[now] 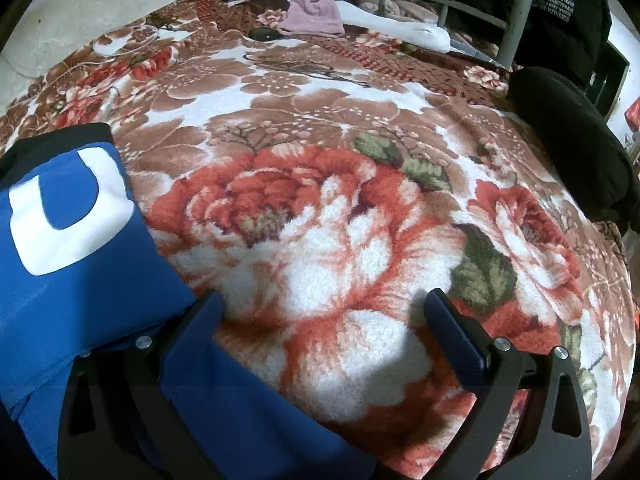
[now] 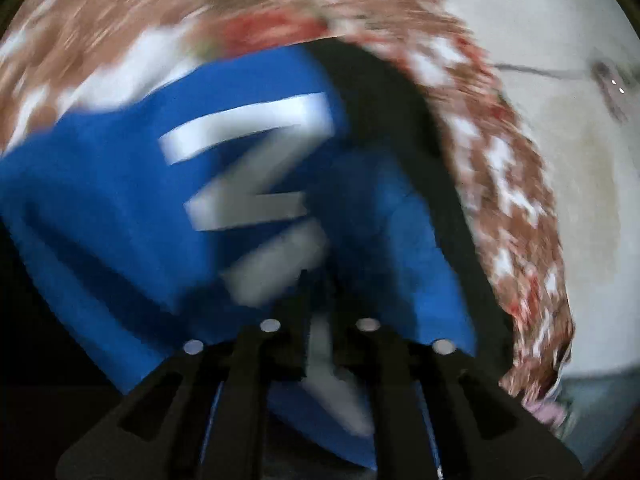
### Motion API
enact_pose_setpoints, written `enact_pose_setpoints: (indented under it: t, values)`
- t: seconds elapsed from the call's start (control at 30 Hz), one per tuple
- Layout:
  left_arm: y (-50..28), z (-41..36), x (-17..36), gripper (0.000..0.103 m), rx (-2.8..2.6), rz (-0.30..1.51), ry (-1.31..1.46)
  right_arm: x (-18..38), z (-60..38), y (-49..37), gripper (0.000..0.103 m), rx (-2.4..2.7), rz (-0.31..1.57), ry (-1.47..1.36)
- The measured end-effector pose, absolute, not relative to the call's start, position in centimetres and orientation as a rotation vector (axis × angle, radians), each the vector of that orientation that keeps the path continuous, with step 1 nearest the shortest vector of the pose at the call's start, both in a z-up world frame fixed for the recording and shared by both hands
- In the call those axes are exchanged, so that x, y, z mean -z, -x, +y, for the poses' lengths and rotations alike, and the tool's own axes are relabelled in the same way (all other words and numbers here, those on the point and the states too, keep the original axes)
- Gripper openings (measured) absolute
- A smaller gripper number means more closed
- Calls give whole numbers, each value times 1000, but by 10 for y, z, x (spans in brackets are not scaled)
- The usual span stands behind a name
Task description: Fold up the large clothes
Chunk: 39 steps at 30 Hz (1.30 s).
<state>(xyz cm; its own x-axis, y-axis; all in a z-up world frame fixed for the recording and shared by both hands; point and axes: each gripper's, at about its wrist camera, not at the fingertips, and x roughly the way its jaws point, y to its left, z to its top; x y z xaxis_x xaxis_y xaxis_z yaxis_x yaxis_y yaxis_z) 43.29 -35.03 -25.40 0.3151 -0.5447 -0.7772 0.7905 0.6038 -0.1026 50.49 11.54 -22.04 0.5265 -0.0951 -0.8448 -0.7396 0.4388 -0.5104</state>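
Your left gripper (image 1: 324,308) stands wide open over the floral blanket (image 1: 320,208), holding nothing, with the blue garment (image 1: 80,264) spread at lower left under its left finger. Your right gripper (image 2: 318,296), though the view is blurred, seems to be pinched narrow on the blue garment (image 2: 120,184) at frame centre.

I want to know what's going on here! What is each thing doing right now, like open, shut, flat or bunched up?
Left gripper: jaws wide open, holding nothing, one finger over the blue cloth.
Right gripper: jaws shut on the blue garment; picture blurred.
Blue garment: lying partly on the bed, white letters facing up.
Floral blanket: spread flat over the bed.
Pink cloth: crumpled in a heap at the far end.
Black garment: bunched at the bed's edge.
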Motion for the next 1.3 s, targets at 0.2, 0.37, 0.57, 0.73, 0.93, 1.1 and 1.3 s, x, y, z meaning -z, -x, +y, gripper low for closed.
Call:
enact_pose_setpoints:
  t: [0.2, 0.37, 0.57, 0.73, 0.93, 1.1, 1.3]
  values:
    - [-433, -350, 253, 98, 908, 878, -309, 217, 134, -487, 82, -543, 961, 991]
    - [-437, -337, 247, 98, 960, 881, -218, 162, 120, -467, 91, -600, 939, 852]
    - [-428, -317, 227, 98, 963, 882, -165, 59, 46, -453, 92, -501, 863, 593]
    - [-410, -275, 202, 98, 890, 838, -125, -5, -35, -429, 92, -403, 819, 410]
    - [-398, -190, 176, 98, 666, 736, -153, -50, -127, -390, 95, -314, 751, 296]
    - [-414, -100, 160, 98, 424, 673, -185, -42, -205, -396, 95, -199, 761, 136]
    - [-461, 8, 148, 98, 300, 787, -52, 7, -269, -423, 95, -64, 840, 4]
